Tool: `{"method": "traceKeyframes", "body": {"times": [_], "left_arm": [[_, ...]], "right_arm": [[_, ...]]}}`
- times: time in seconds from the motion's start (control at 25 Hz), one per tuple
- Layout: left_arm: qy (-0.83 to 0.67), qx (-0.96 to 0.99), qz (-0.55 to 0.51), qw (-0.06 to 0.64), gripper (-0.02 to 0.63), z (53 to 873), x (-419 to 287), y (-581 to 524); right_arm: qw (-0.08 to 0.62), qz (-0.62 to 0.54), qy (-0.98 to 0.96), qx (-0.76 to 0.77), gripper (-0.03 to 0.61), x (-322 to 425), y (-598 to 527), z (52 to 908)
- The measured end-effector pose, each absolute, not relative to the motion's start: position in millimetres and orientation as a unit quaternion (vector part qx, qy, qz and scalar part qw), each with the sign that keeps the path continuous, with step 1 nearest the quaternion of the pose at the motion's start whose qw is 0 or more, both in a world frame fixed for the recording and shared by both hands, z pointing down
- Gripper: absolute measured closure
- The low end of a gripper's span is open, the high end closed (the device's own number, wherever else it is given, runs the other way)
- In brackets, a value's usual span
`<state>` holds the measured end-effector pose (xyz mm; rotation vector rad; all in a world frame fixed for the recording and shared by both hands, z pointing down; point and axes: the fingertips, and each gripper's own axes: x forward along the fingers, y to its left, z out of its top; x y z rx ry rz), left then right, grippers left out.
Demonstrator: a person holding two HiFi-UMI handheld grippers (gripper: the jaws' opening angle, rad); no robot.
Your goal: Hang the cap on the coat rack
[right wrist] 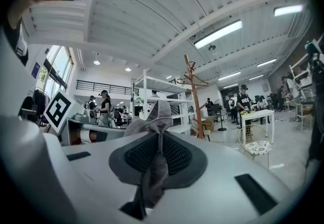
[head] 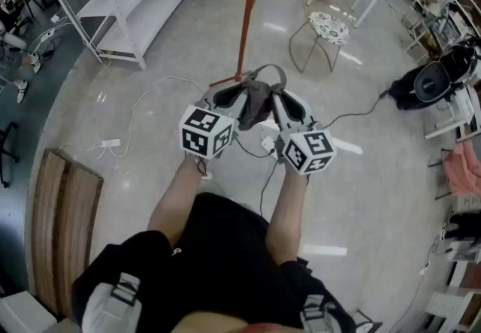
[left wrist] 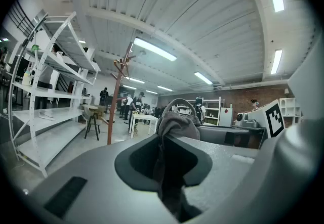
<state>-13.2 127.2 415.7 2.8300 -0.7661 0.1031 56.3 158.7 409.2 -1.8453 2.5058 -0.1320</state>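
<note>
Left gripper [head: 231,101] and right gripper [head: 288,107] are each pinched on the grey cap [head: 258,103], slung between them. The coat rack [head: 247,16] is ahead, well apart. Recommend firm pinches, crown spread, raised squarely toward a hook.

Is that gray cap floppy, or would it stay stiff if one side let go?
Probably floppy: the cap bunches and folds where the left gripper and right gripper pinch it. It seems light, since small pinches of cloth hold it up. If one side's jaws let go, it would likely sag rather than keep its shape.
</note>
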Motion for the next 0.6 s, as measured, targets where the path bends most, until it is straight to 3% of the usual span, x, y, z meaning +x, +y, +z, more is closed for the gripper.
{"method": "traceKeyframes", "body": {"times": [0.36, 0.6], "left_arm": [[-0.245, 0.959, 0.039, 0.135, 0.584, 437.0, 3.0, 134.2], [-0.249, 0.961, 0.030, 0.119, 0.584, 428.2, 4.7, 122.3]], "right_arm": [[0.001, -0.050, 0.776, -0.629, 0.551, 79.8, 164.5, 431.7], [0.007, -0.039, 0.778, -0.627, 0.545, 83.1, 153.7, 423.2]]}}
